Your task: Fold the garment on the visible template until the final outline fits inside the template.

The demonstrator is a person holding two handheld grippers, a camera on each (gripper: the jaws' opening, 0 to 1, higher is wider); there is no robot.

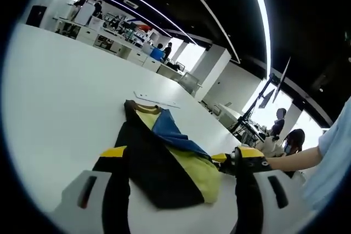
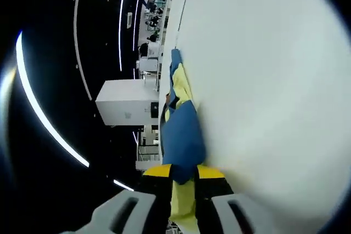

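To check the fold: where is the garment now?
The garment lies on the white table, between the left gripper's jaws; the right gripper grips its edge.

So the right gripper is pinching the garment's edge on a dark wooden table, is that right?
Not quite. The table is white, not dark wood, as the right gripper view shows. The right gripper is indeed closed on the edge of the garment.

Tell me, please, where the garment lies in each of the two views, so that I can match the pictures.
Left gripper view: the garment lies low at centre on the white table, between the left gripper jaws.
Right gripper view: it runs from upper centre down into the right gripper, rolled sideways.
Shared landmark: the pale strip beyond the collar.
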